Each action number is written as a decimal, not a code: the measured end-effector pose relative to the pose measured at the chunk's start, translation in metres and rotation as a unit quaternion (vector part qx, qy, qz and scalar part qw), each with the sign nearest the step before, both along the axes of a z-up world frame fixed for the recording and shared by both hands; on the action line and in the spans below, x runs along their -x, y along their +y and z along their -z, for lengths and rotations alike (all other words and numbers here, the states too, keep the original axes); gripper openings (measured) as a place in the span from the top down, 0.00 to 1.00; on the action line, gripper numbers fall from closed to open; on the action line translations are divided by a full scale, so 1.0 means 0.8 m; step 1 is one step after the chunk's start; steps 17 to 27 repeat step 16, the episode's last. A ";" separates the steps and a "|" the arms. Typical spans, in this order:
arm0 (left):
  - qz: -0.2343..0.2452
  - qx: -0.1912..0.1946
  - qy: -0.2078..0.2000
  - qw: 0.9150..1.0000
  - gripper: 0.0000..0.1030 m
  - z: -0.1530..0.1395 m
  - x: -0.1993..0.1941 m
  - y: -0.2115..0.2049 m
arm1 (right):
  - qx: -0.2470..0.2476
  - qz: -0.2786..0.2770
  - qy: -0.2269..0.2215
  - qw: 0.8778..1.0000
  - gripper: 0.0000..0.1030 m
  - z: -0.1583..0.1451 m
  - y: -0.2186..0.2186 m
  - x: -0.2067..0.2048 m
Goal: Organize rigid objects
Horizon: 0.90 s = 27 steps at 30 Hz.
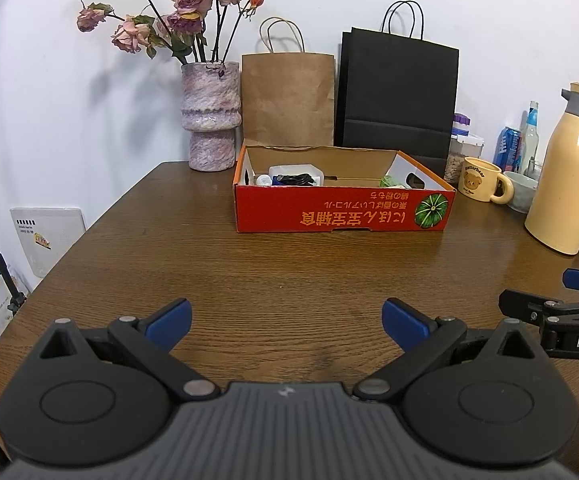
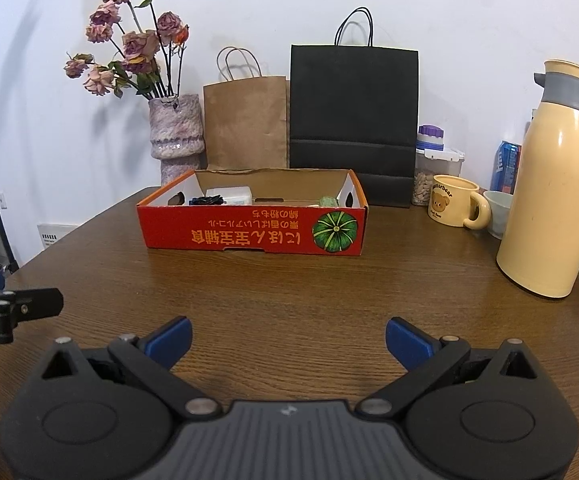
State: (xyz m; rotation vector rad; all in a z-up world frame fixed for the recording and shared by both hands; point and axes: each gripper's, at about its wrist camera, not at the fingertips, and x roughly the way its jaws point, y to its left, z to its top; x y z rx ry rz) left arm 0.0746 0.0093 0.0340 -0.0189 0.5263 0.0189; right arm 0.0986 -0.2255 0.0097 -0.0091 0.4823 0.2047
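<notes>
While both claws, left claw (image 1: 287,322) and right claw (image 2: 288,340), hover spread and empty, we judge sorting nearly finished. Items sit in the red box (image 1: 343,210) (contents partly hidden); the counter (image 1: 249,276) before it is bare.

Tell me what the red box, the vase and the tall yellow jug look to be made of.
Red box: cardboard, printed matt red outside; the brown raw inner walls and folded flaps show it.
Vase: probably ceramic or stone-like, with a rough mottled pink-grey surface and little shine.
Yellow jug: smooth and glossy with bright highlights, likely plastic or painted metal; the grey collar looks plastic.
</notes>
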 end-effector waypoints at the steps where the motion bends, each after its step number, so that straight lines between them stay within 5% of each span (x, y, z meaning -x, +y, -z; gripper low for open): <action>1: 0.000 0.000 0.000 1.000 0.00 0.000 0.000 0.001 | 0.000 0.000 0.000 1.000 0.00 0.000 0.000 0.000; 27: 0.000 0.003 0.000 1.000 0.00 0.003 -0.005 0.002 | 0.003 -0.002 0.005 1.000 0.00 0.000 0.003 -0.006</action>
